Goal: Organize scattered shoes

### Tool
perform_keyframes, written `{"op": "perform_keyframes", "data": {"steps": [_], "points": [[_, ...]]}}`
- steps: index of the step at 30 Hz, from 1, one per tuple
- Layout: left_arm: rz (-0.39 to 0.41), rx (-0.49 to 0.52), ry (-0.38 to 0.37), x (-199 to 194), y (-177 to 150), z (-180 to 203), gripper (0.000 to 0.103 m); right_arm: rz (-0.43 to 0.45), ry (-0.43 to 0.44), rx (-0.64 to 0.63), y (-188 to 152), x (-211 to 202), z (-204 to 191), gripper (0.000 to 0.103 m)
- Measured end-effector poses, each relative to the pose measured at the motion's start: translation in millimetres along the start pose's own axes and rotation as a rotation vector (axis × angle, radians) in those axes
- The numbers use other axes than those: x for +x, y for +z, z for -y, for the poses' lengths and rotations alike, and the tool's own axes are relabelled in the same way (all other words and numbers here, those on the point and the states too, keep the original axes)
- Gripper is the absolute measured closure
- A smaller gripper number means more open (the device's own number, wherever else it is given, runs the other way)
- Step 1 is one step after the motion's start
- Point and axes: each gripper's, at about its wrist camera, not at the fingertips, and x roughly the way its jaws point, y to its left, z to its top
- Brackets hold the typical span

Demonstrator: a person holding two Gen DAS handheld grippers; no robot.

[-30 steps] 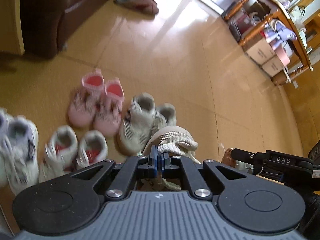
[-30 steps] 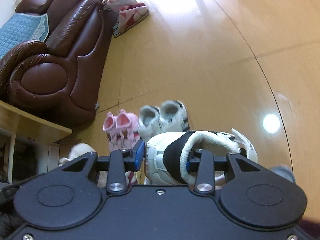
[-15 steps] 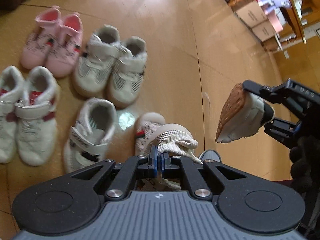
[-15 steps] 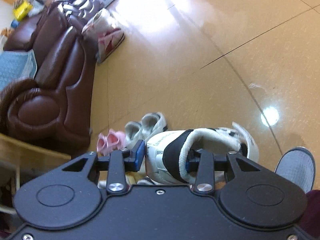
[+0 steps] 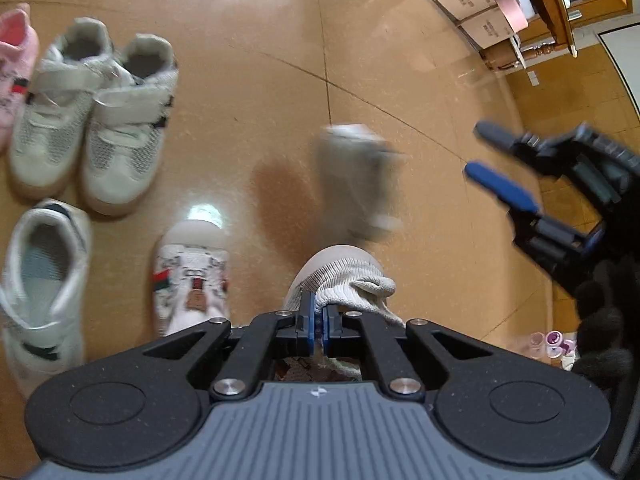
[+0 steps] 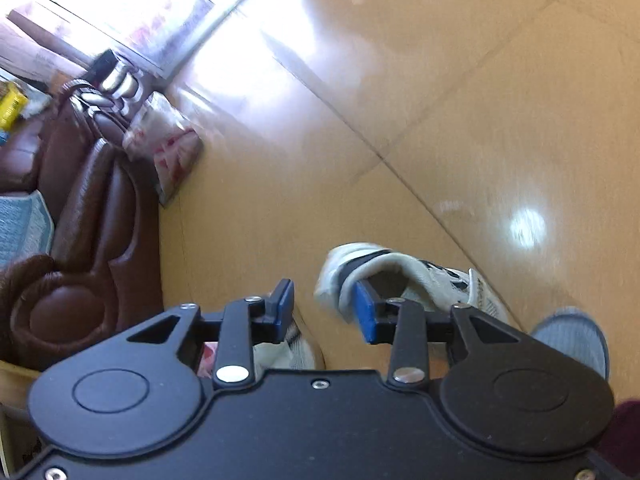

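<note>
Blue pads of the left hand-held gripper (image 5: 319, 322) were pinched together on the knitted collar of a beige shoe (image 5: 340, 276), carried low above the floor (image 5: 280, 40). Just left of it a white shoe with a red-and-green stripe (image 5: 192, 276) lay alone on the boards, and beyond that a white pair with grey straps (image 5: 92, 120) stood side by side, with a larger white shoe (image 5: 44, 280) near the left edge. Ahead, a blurred white shoe with dark trim (image 5: 356, 180) sat clear of the right hand-held gripper (image 5: 492, 160), whose fingers stood wide apart with nothing between them. From the right wrist view that shoe (image 6: 408, 280) lay just beyond the spread pads. Doing the placing well seemed to call for lowering the beige shoe sole-down, toe aligned with the row, and letting go only once it rested flat. Farther off stood a brown sofa (image 6: 80, 240) and stacked boxes (image 5: 472, 4).
</note>
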Motion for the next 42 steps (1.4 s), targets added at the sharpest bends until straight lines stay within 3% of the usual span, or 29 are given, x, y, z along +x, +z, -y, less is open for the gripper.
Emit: {"op": "perform_keyframes", "data": {"steps": [9,15,18,20,21,29,34,37,38,42], "points": [[-0.036,-0.034,0.103,33.2,-4.4,-12.5,0.100,-0.069,-0.047,-0.032,0.7,26.4,11.4,0.070],[-0.047,-0.067,0.125,43.9,0.4,-14.6,0.100,-0.136,-0.086,-0.037,-7.0,35.2,29.6,0.070],[-0.061,-0.051,0.142,46.5,1.4,-12.1,0.079,-0.164,-0.096,-0.037,-11.1,38.1,35.7,0.070],[-0.054,0.002,0.172,38.9,1.4,-8.6,0.043,-0.179,-0.103,-0.040,-14.5,39.8,39.3,0.070],[-0.050,0.028,0.187,35.1,1.4,-6.8,0.042,-0.189,-0.103,-0.035,-16.3,41.5,41.3,0.070],[-0.025,0.227,0.304,6.8,1.1,5.7,0.042,-0.242,-0.098,-0.053,-26.2,51.1,33.1,0.069],[-0.081,0.195,0.331,10.0,-11.4,-17.0,0.042,-0.283,-0.100,-0.079,-39.6,57.0,27.1,0.069],[-0.134,0.225,0.373,20.1,-25.0,-26.0,0.052,-0.294,-0.098,-0.092,-43.7,58.2,24.6,0.069],[-0.139,0.225,0.379,21.9,-26.0,-30.6,0.061,-0.296,-0.097,-0.097,-44.3,58.0,24.1,0.069],[-0.133,0.237,0.378,29.6,-26.8,-37.4,0.064,-0.296,-0.104,-0.092,-44.1,57.7,28.5,0.068]]}}
